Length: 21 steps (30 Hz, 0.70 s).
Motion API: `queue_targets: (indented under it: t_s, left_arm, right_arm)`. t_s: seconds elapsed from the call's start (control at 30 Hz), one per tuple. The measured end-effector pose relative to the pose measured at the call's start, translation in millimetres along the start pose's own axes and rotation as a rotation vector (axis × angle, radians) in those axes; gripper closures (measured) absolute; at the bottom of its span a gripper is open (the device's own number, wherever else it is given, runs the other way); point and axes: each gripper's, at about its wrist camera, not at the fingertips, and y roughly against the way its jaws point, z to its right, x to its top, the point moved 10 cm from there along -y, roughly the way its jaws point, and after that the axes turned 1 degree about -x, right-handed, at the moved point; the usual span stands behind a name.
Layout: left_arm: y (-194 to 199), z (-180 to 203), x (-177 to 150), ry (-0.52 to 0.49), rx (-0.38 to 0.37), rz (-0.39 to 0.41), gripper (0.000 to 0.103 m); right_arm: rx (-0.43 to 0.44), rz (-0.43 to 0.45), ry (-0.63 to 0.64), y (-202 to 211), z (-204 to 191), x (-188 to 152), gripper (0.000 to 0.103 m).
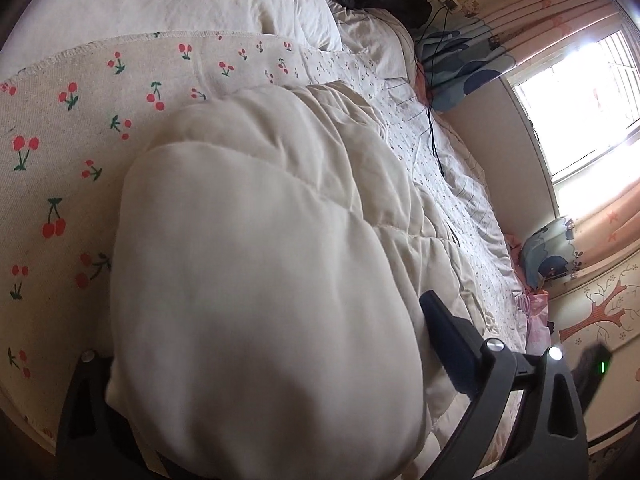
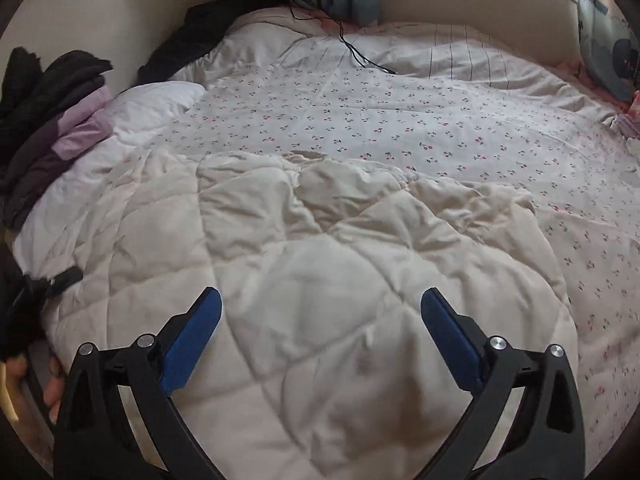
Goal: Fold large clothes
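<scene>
Both claws open above a cream quilted garment on the bed, between folds.

The cream quilted garment [image 2: 320, 280] lies bunched on the cherry-print bed sheet [image 2: 400, 120], filling the lower middle of the right wrist view; a rounded, doubled-over edge of it bulges close to the left lens. The right claw [image 2: 320, 332] stands spread wide over it with nothing between its blue pads. The left claw [image 1: 260, 344] also stands wide: the fold swells up between its fingers, and the pad in view at 4 o'clock stands just clear of the cloth, so I judge it released. The next move calls for finding a free edge, likely the rumpled one toward 12 o'clock, and pinching it with both claws. A dark clothes pile [image 2: 48, 120] sits at 9 o'clock.
</scene>
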Motion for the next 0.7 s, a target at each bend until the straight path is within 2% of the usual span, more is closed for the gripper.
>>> queue_targets:
  t_s: [0.07,0.1,0.13,0.2,0.27,0.33,0.4,0.43,0.47,0.53,0.6,0.7]
  left_arm:
    - [0.4,1.7,-1.2,0.002,0.002,0.007,0.009]
    - [0.9,2.0,-1.1,-0.001,0.005,0.010,0.009]
    - [1.0,3.1,-1.8,-0.006,0.012,0.012,0.009]
    - [3.8,3.6,-1.0,-0.013,0.021,0.022,0.009]
    - [8.0,2.9,1.1,-0.018,0.027,0.041,0.009]
    - [9.3,3.8,1.9,-0.028,0.030,0.049,0.009]
    - [9.4,5.2,2.5,-0.039,0.034,0.049,0.009]
    - [9.6,6.6,2.4,-0.044,0.034,0.050,0.009]
    - [9.9,7.5,2.3,-0.049,0.032,0.050,0.009]
    - [11.8,8.3,2.8,-0.057,0.033,0.055,0.009]
    - [12.5,9.4,2.9,-0.063,0.037,0.058,0.009]
    - [14.2,11.3,3.4,-0.075,0.043,0.066,0.009]
  right_arm:
    - [-0.035,-0.101,0.043,-11.6,2.1,-36.3,0.006]
    - [-0.023,-0.115,0.068,-19.3,1.4,-50.5,0.006]
    - [-0.013,-0.093,0.072,-17.3,1.8,-53.3,0.006]
    - [0.005,-0.109,0.014,-7.1,3.5,-46.2,0.006]
    - [0.032,-0.037,-0.033,24.5,6.1,-37.9,0.006]
    - [-0.029,-0.036,-0.018,46.7,13.8,-46.6,0.006]
    - [-0.087,-0.139,-0.026,39.2,32.3,-74.6,0.006]
    - [-0.058,-0.206,-0.024,28.4,35.5,-92.3,0.006]
    - [-0.044,-0.217,-0.020,28.2,36.7,-100.0,0.006]
    - [-0.038,-0.194,-0.033,38.8,34.3,-89.6,0.006]
    - [0.019,-0.110,-0.044,51.8,20.0,-59.8,0.006]
    - [0.013,-0.056,0.021,40.5,-3.6,-5.0,0.006]
